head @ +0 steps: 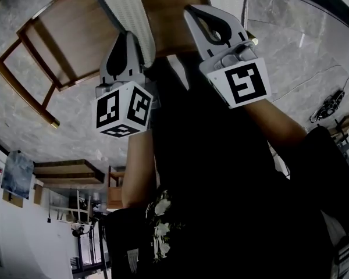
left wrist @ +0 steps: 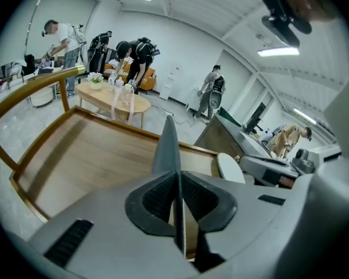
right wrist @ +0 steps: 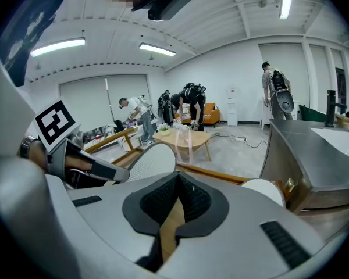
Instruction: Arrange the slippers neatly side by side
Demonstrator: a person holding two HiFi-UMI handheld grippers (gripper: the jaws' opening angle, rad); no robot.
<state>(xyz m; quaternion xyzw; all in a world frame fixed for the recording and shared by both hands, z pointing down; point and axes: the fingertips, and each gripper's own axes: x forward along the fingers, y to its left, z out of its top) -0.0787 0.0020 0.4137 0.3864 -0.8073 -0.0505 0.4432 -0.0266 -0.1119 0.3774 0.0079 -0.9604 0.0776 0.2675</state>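
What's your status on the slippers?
Left gripper shut on one slipper, over wooden platform. Right gripper shut, empty. Nothing in the way.

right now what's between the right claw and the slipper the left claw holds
Only bare wooden surface: the head view shows it between the slipper and the shut right claw.

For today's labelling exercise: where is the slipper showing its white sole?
Head view, upper centre: the slipper is clamped in the left gripper, held over the wooden table, just left of the right gripper.
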